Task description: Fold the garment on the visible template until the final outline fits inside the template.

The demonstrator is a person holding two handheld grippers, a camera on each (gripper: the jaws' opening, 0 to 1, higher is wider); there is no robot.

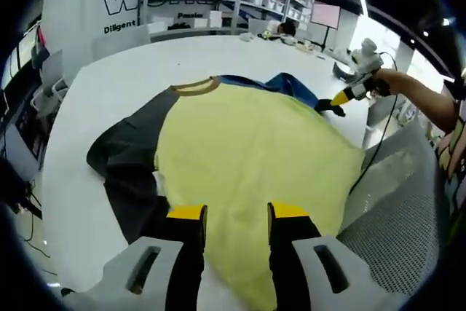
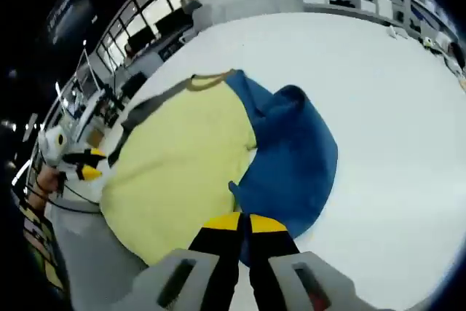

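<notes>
The garment [image 1: 247, 151] is barely folded; the left gripper [image 1: 238, 213] is spread over its hem, the right gripper [image 2: 244, 223] seemingly pinched on its blue sleeve [image 2: 291, 151].

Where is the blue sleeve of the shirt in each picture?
Left gripper view: the blue sleeve peeks out at the far edge of the yellow panel, upper middle.
Right gripper view: the blue sleeve lies mid-picture, right of the yellow panel.
Shared landmark: the tan collar.
</notes>
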